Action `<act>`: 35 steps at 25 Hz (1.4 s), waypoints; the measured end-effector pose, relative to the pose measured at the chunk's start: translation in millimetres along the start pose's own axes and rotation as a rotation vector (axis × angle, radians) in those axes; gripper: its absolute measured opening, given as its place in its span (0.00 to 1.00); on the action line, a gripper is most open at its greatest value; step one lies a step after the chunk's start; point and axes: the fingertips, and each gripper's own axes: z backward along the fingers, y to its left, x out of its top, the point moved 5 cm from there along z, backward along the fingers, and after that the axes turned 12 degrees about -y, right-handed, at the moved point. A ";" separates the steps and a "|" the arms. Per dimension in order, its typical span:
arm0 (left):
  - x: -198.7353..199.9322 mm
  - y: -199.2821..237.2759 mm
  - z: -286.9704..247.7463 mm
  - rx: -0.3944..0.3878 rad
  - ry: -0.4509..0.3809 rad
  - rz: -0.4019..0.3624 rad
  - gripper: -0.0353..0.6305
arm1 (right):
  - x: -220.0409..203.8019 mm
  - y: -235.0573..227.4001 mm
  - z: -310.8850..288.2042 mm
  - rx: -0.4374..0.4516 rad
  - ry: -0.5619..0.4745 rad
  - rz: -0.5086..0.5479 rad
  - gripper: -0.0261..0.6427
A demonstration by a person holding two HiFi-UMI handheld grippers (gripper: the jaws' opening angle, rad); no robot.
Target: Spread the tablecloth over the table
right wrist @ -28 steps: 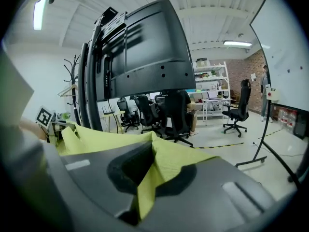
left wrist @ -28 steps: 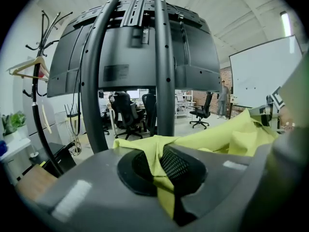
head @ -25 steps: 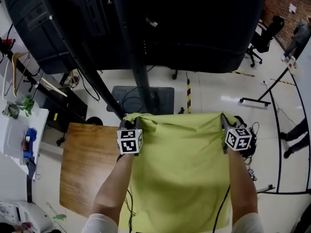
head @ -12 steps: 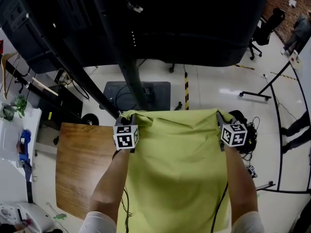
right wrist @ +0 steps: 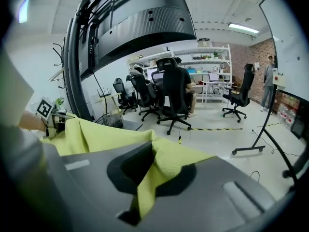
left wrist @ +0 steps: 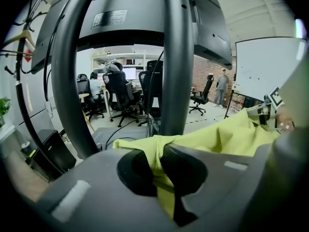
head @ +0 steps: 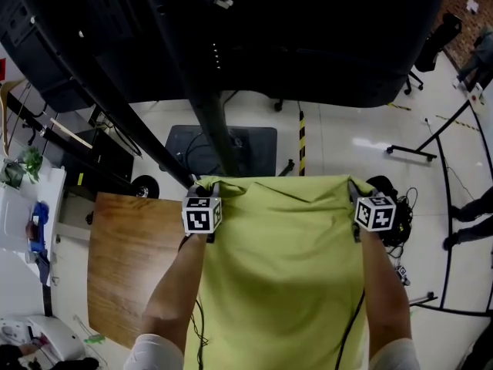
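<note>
- My left gripper (head: 206,193) and right gripper (head: 354,193) were each clamped shut on a far corner of the tablecloth (head: 285,268). In both gripper views a fold of the yellow-green fabric ran straight through the closed jaws.
- Over the last second I had brought both hands down a little, together. The far hem between them had humped up near the left corner, and it now ran straighter and flatter.
- The cloth stretched from the grippers back toward me over the right part of the table (head: 131,260). A broad strip of bare wood showed along the table's left edge, from its far-left corner to its near-left one.
- I could not tell whether the far hem was resting on the tabletop or hanging just above it. The table's right edge was hidden under the cloth.
- I judged this to be the laying-down stage, with the cloth open and level and only the far corners left to set down.
- The cloth seemed to sit too far right. Unless I shifted it left before letting go, that wooden strip would stay uncovered.
</note>
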 end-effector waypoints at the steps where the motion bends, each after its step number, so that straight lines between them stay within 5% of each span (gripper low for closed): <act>1: -1.2 0.1 -0.3 -0.009 0.001 -0.001 0.07 | -2.7 -0.9 -0.4 0.002 0.005 -0.001 0.05; 5: -2.2 -0.6 -2.9 -0.042 0.015 0.015 0.13 | -6.9 -1.1 -6.4 0.000 0.011 -0.009 0.07; 9: -1.3 -2.8 -1.0 -0.108 0.030 0.056 0.27 | -9.6 -3.5 -6.1 -0.017 0.026 -0.003 0.23; 14: 4.5 9.4 11.7 -0.105 0.015 0.073 0.28 | -9.1 -20.0 3.6 -0.090 0.031 -0.011 0.33; 20: 14.8 25.5 35.4 -0.115 -0.024 0.301 0.27 | -10.8 -28.6 19.1 -0.130 0.021 -0.034 0.33; 26: 0.2 12.6 51.5 -0.116 0.088 0.265 0.28 | -9.0 -15.1 33.5 -0.116 0.007 -0.035 0.33; 35: -5.5 21.1 74.0 -0.048 0.119 0.272 0.37 | 6.8 20.9 51.6 -0.030 -0.029 -0.020 0.33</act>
